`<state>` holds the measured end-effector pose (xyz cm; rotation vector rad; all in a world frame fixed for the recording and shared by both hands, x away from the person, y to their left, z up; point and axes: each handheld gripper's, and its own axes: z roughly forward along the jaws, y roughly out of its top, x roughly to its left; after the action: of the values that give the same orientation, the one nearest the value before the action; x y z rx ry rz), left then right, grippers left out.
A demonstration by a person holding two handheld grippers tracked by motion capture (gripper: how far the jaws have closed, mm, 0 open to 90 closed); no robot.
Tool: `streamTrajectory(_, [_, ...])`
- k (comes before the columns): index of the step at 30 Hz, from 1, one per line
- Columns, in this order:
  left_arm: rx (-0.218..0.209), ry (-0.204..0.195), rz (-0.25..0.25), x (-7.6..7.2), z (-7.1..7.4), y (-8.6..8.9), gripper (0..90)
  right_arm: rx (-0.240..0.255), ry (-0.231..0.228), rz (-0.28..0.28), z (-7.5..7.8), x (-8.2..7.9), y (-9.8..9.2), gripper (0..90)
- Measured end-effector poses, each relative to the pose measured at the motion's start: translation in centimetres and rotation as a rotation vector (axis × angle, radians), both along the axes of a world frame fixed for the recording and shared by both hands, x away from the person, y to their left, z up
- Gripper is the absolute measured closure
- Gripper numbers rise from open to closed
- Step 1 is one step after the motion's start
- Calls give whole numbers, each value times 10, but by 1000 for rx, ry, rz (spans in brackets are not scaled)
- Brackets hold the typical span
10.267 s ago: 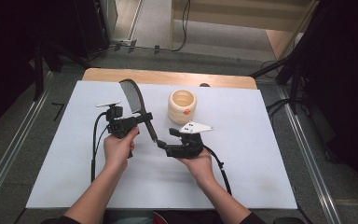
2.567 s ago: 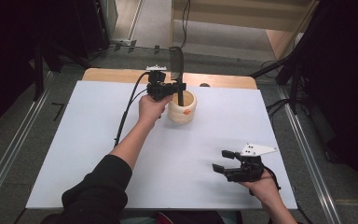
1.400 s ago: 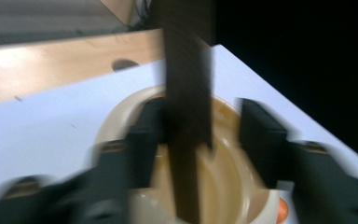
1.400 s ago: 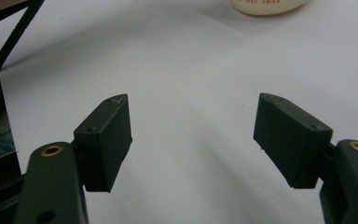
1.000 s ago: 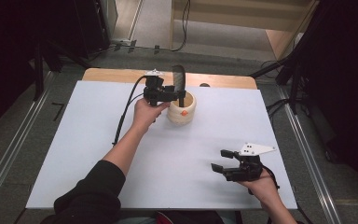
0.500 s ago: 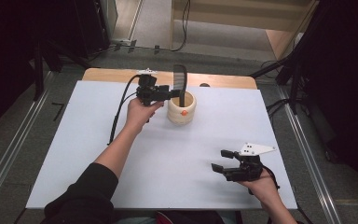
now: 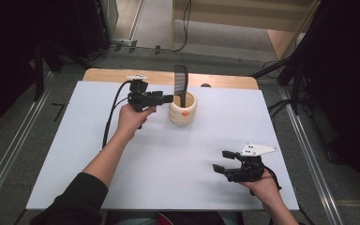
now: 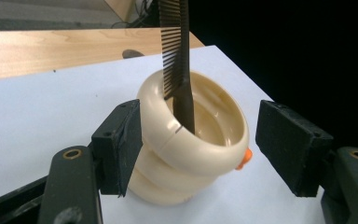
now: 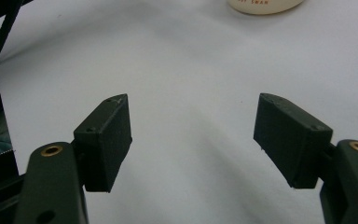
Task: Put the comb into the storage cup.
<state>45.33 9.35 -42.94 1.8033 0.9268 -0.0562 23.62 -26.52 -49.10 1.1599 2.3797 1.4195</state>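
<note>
While a black comb [image 7: 181, 84] stands upright in a cream ribbed cup [image 7: 183, 108] just above the middle of the high view, the left gripper [image 7: 168, 99] is held level beside the cup's left wall, its jaws spread and nothing pinched between them. Seen in the left gripper view, the cup [image 8: 191, 154] sits between the two black pads [image 8: 121, 144] without being squeezed; the comb [image 8: 179, 70] is leaned against the near rim with its teeth upward. A small orange knob [image 8: 244, 157] is seen on the cup's side.

At the lower right of the high view, the right gripper [image 7: 221, 161] is held low over the white sheet [image 7: 168, 164], well apart from the cup, with its jaws spread wide and empty. Bare white surface [image 9: 191, 84] is shown between the pads in the right gripper view, and the foot of the cup [image 9: 263, 5] is caught at the top edge.

The white sheet is laid over a wooden tabletop [image 7: 122, 75], of which a strip is exposed along the far edge. Metal rails [image 7: 9, 154] are seen at both sides of the table. Beyond it, a grey floor [image 7: 154, 23] with black cables [image 7: 185, 18] is visible, flanked by dark surroundings at the upper left and right.
</note>
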Motion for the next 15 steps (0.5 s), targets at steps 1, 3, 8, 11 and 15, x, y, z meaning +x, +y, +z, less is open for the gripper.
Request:
streamTrajectory(1, [3,6,-1,-1,0,1,323,0,1,0,0,0,0,257])
streamTrajectory(3, [12,10,-4,-4,-1,3,323,-3,-1,0,0,0,0,257])
streamTrajectory(8, [20,23,-19,-10,-4,8,323,-4,-1,0,0,1,0,257])
streamTrajectory(11, [19,29,-25,-15,-5,11,323,-4,-1,-2,-1,1,0,257])
streamTrajectory(15, [8,59,-19,-22,-6,14,323,-4,1,0,-1,1,0,256])
